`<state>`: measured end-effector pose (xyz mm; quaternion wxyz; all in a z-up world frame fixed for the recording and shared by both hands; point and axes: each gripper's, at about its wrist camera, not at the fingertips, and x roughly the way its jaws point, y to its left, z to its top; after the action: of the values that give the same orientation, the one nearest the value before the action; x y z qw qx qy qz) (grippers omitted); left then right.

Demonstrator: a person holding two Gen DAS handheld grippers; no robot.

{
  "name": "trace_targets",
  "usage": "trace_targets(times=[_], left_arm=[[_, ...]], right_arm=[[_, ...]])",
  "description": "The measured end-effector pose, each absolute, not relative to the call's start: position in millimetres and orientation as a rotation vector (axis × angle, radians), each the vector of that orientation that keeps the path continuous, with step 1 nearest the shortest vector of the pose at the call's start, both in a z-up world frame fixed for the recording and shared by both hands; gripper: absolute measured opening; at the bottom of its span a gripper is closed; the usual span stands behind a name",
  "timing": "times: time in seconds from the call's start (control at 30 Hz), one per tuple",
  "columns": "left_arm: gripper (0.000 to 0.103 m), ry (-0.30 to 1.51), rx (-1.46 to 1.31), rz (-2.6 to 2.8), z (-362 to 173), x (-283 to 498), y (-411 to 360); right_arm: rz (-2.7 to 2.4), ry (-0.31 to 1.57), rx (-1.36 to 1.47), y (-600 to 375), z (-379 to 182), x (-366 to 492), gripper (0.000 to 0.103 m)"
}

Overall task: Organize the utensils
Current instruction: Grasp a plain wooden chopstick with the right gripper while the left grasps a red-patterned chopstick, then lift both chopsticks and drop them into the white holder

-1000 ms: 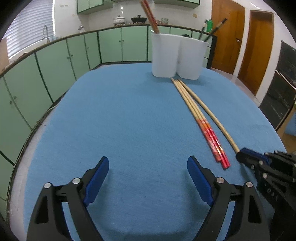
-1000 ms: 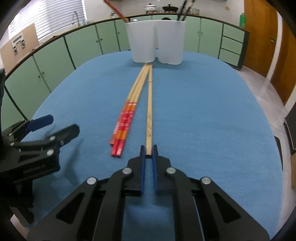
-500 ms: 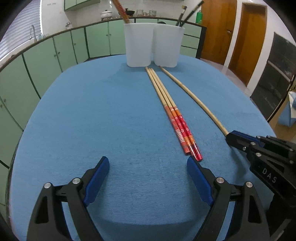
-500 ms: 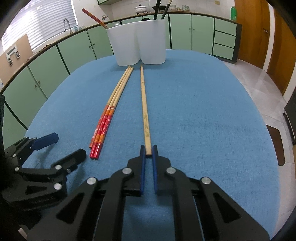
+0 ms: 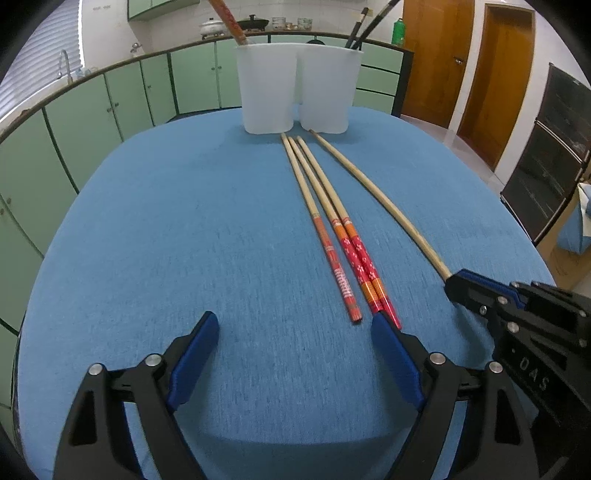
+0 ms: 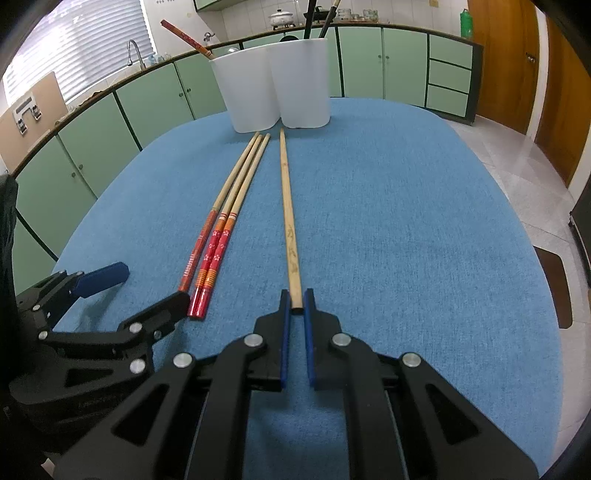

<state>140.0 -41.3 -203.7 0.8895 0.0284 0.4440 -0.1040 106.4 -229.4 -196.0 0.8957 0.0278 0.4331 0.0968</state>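
Gripping: right tongs (image 6: 294, 301) clamped on near end of plain chopstick (image 6: 287, 218), low over blue tabletop (image 6: 406, 221)
Left tongs: (image 5: 295, 325) wide apart, holding nothing, near edge of tabletop; right pad (image 5: 395, 354) just beside near ends of red chopsticks (image 5: 343, 254)
Plain chopstick: long, bare wood, runs from right tongs to far tip just short of holder (image 6: 273, 88); right of red chopsticks, apart from them
Red chopsticks: three, side by side on tabletop, red ends near, wood tips far, close to holder
Holder: white, two compartments, far centre of tabletop; left compartment has one red chopstick (image 6: 186, 38) leaning left, right one has dark utensils (image 6: 317, 16)
Background: green cabinets (image 6: 155, 99), wooden doors (image 5: 461, 66)
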Motion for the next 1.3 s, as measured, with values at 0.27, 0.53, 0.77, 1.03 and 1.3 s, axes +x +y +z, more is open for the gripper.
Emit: trace_targets(times=[0.27, 0.53, 0.77, 1.03, 1.3], left_arm=[[0.038, 0.899, 0.05, -0.195, -201.0, 143.0, -41.1], [0.006, 0.893, 0.014, -0.218, -201.4, 142.7, -36.4], [0.006, 0.884, 0.01, -0.218, -197.5, 138.0, -34.1], [0.006, 0.817, 0.05, -0.22, -167.7, 126.3, -28.7], [0.006, 0.713, 0.019, -0.234, -119.4, 121.4, -19.7]], right_arm=[[0.207, 0.898, 0.07, -230.6, -197.1, 106.0, 0.007], [0.21, 0.898, 0.076, -230.4, -197.5, 105.7, 0.007], [0.209, 0.891, 0.073, -228.9, -196.0, 105.3, 0.006], [0.207, 0.865, 0.074, -230.0, -180.2, 98.3, 0.006], [0.212, 0.776, 0.028, -225.2, -138.0, 91.9, 0.006]])
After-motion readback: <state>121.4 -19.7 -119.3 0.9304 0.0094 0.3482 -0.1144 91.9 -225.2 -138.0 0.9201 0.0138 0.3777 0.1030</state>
